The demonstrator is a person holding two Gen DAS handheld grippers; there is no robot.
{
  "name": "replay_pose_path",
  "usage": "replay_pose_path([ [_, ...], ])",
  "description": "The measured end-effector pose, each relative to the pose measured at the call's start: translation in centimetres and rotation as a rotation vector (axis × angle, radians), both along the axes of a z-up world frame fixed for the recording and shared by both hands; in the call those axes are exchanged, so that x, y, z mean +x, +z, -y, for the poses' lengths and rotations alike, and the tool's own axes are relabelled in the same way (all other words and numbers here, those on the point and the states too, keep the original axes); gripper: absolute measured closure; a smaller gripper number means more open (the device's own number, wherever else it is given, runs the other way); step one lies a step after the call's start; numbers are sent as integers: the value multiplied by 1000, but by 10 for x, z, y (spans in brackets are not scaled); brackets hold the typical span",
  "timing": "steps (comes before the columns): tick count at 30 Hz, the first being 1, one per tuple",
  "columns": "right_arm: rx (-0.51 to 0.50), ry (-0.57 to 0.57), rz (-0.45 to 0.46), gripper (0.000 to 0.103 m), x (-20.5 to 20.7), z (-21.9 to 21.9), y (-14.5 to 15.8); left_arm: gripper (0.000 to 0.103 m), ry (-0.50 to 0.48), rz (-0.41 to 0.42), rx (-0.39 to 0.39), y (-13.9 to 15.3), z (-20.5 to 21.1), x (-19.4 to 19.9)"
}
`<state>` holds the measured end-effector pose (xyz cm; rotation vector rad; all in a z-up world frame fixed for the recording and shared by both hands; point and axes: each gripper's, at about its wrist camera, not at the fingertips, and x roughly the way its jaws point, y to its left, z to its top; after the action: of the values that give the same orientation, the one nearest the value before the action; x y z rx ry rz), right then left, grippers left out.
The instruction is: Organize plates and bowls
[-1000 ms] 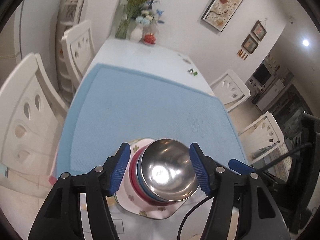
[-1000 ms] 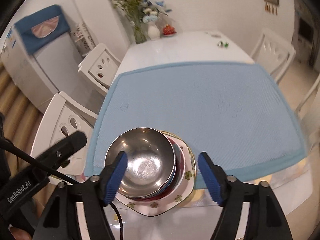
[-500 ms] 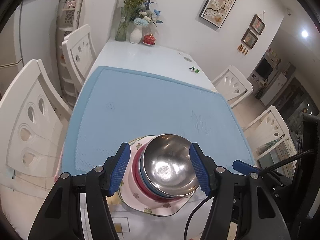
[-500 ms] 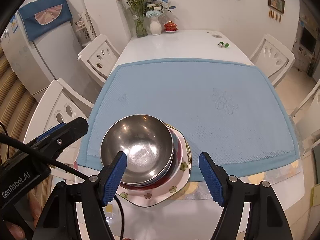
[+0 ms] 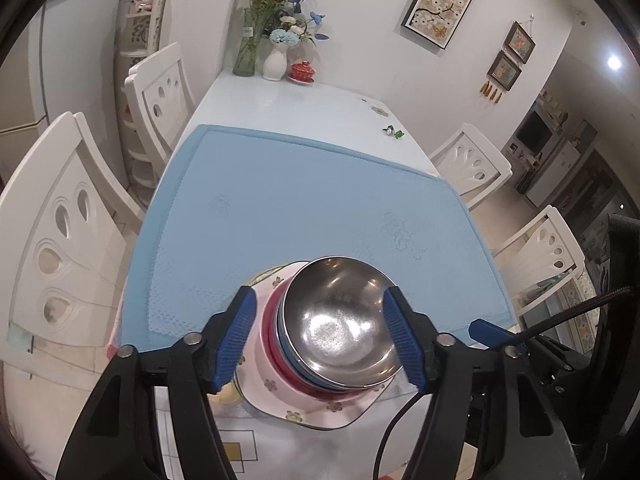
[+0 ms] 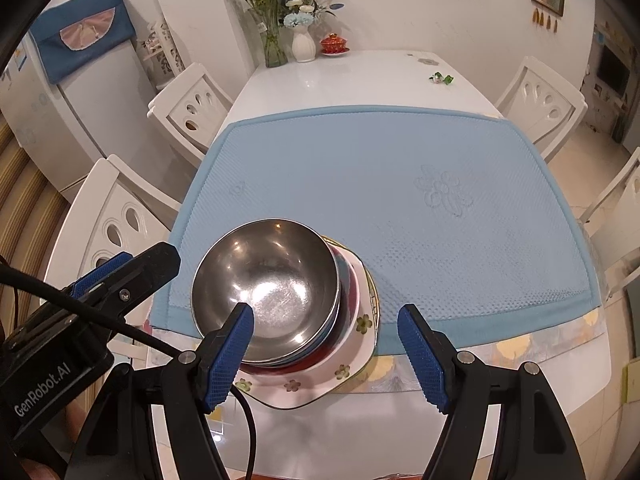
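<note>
At the near edge of the table [image 5: 304, 96], straddling the front hem of the blue mat [image 5: 288, 200], sits the whole stack: a steel bowl [image 5: 340, 320] nested on a blue and a red bowl, all resting on a flowered plate [image 5: 280, 392].

Seen through the left wrist camera, the left gripper [image 5: 320, 336] hangs right over it, and the steel bowl lies dead between the blue pads, left pad at nine o'clock of the rim, right pad at three o'clock and looking very close to the rim. Its jaws are opening as we watch; the pads do not appear to press on the bowl, so nothing is grasped. A round bowl has no long axis to line up with, so any approach across the rim would serve.

Over to the right wrist view: the right gripper [image 6: 324, 348] stands released and wide, with the stack off towards ten o'clock of its gap; only its left pad overlaps the steel bowl's near rim in the picture, and I cannot tell whether it touches. The left hand is the better centred on the stack, so my call is that the next pick belongs to it.

Against the frame a second ago, the left pads stand wider apart around the bowl, the stack sits where it was, and the right jaws hold the same spread.
</note>
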<state>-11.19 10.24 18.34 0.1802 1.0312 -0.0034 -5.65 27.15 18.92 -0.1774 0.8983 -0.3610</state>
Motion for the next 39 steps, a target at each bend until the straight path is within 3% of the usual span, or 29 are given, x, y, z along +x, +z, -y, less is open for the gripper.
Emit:
replay_pose_path([
  [13, 0, 3, -6, 31, -2, -1, -1, 32, 14, 53, 41, 8, 6, -5],
  [20, -3, 11, -11, 31, -2, -3, -1, 31, 48, 97, 103, 14, 6, -6],
  [33, -26, 25, -1, 31, -3, -9, 1, 31, 129, 114, 117, 13, -5, -4],
  [39, -26, 29, -9, 31, -4, -11, -1, 31, 114, 123, 162, 14, -3, -4],
])
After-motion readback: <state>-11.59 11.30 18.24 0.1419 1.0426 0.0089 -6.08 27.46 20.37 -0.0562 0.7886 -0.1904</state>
